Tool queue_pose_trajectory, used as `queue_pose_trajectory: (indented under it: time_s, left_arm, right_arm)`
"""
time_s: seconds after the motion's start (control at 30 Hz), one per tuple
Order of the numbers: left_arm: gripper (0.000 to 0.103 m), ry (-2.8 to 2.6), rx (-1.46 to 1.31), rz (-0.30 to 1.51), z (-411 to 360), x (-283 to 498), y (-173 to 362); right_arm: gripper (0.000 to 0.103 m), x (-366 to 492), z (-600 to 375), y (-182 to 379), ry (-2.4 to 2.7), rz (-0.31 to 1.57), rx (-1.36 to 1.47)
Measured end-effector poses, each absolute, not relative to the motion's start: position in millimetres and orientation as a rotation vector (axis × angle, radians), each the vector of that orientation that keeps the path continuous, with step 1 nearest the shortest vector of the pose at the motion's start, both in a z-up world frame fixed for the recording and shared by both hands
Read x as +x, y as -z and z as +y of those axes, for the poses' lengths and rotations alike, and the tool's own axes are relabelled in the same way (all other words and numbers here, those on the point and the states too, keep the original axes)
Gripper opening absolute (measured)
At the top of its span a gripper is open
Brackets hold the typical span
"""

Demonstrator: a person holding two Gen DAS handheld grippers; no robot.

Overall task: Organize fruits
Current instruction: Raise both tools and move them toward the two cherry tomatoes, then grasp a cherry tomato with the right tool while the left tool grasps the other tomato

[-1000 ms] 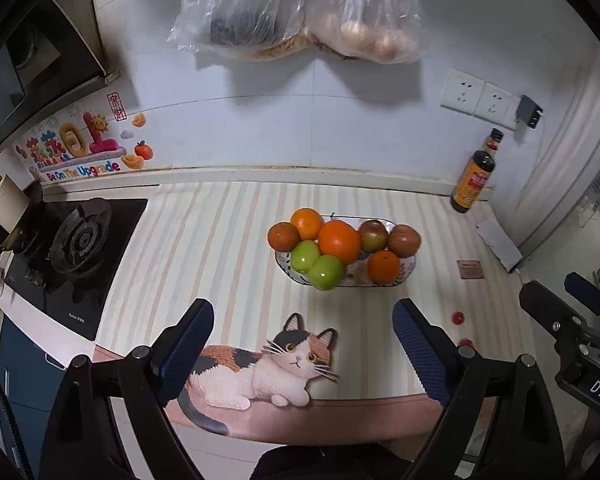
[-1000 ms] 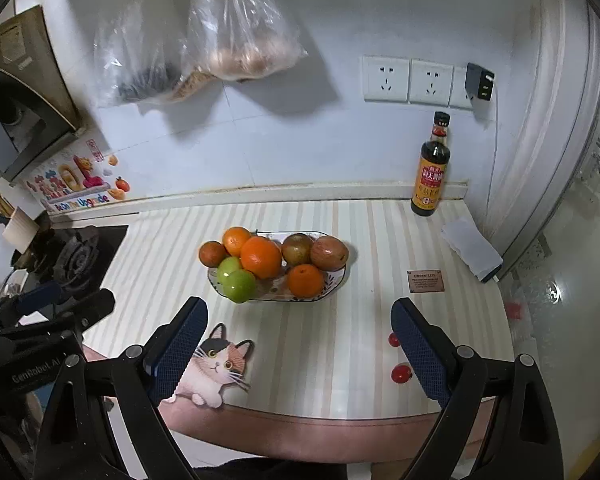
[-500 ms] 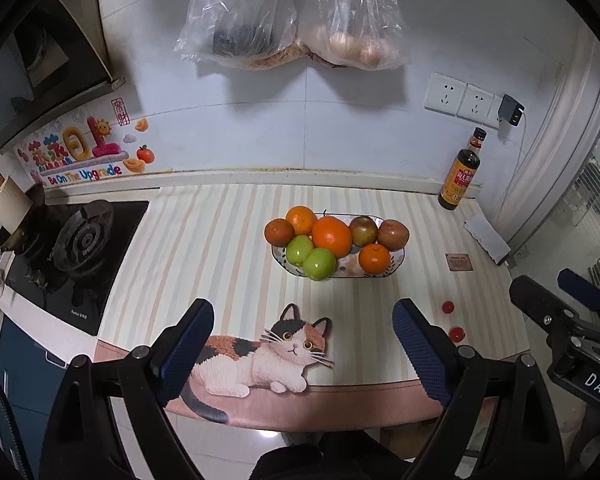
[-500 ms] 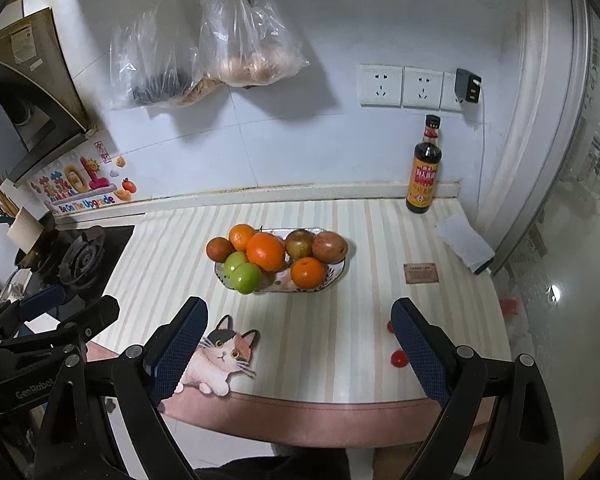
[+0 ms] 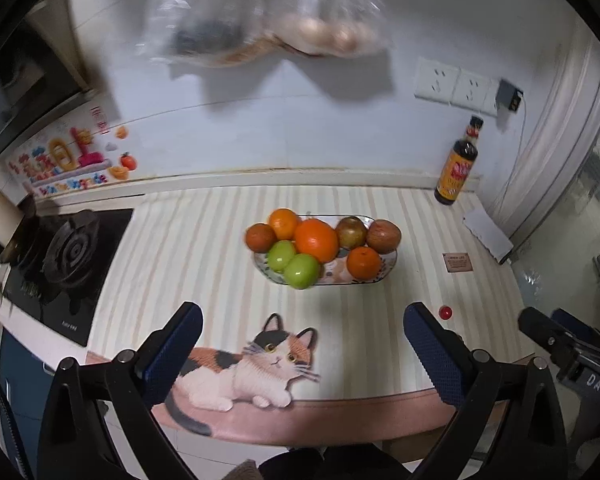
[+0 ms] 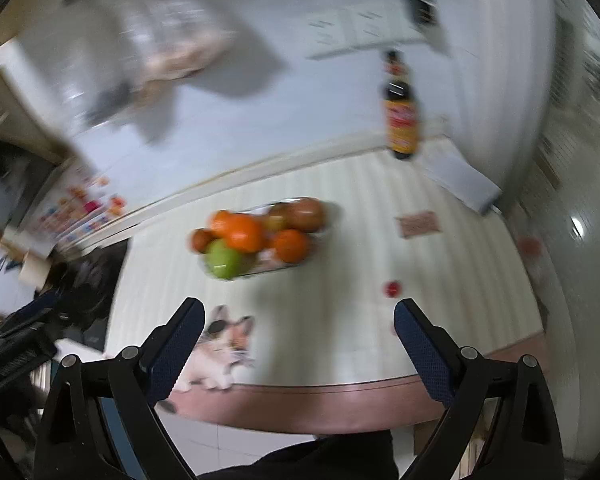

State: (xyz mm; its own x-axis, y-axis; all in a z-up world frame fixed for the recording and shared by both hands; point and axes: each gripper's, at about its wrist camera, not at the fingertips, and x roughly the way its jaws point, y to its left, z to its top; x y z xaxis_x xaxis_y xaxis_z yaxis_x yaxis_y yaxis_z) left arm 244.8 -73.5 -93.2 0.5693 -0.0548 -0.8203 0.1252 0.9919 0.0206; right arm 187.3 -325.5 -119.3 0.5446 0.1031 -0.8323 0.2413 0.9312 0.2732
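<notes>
Cream striped table point(image 5: 204, 248) runs under a white tiled wall, and the shallow patterned oval dish point(image 5: 388, 260) piled with oranges, green apples and brown fruit sits at frame centre in both views. One small red round fruit point(image 5: 445, 312) lies loose on the table at lower right, apart from the dish. The left gripper point(image 5: 302, 336) is opening its fingers with nothing between them; the right gripper point(image 6: 296, 320) stands wide and empty.

To do this step well, I judge the right gripper should settle first, since its view is smeared, then straddle the loose fruit.

Only the left view shows the cat picture point(image 5: 256, 364) sharply.
</notes>
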Motion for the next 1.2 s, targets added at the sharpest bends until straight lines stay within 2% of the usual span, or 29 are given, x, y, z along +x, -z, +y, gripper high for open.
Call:
queue_pose_trajectory:
  time_s: [0.17, 0.23, 0.3, 0.4, 0.5, 0.63, 1.03, 1.07, 1.13, 1.2]
  left_arm:
    - [0.103, 0.13, 0.175, 1.03, -130, 276, 139]
    - [0.103, 0.136, 0.236, 1.073, -157, 289, 167]
    - [0.103, 0.139, 0.279, 1.116, -176, 299, 190]
    - [0.103, 0.15, 0.334, 1.198, -202, 314, 230]
    - [0.103, 0.151, 0.364, 1.258, -216, 323, 256]
    - [0.103, 0.147, 0.364, 1.314, -228, 333, 279]
    - [0.102, 0.342, 0.299, 1.478, -296, 350, 331]
    - [0.1, 0.358, 0.301, 1.485, -303, 350, 336]
    - [0.089, 0.39, 0.31, 1.497, -316, 351, 346]
    - [0.059, 0.414, 0.322, 1.523, -328, 350, 357]
  right_arm:
    - [0.097, 197, -392, 193, 0.178, 1.094, 0.441]
    - [0.088, 205, -409, 230, 0.169, 1.149, 0.479]
    - [0.074, 213, -417, 265, 0.14, 1.202, 0.517]
    - [0.061, 227, -417, 312, 0.084, 1.263, 0.566]
    - [0.053, 237, -409, 341, 0.05, 1.292, 0.567]
    - [0.035, 245, -399, 360, 0.025, 1.319, 0.535]
    - [0.035, 220, -457, 340, 0.142, 1.257, 0.553]
    - [0.035, 217, -463, 340, 0.157, 1.259, 0.555]
    - [0.035, 211, -471, 339, 0.179, 1.259, 0.562]
    - [0.035, 208, -476, 339, 0.193, 1.261, 0.57]
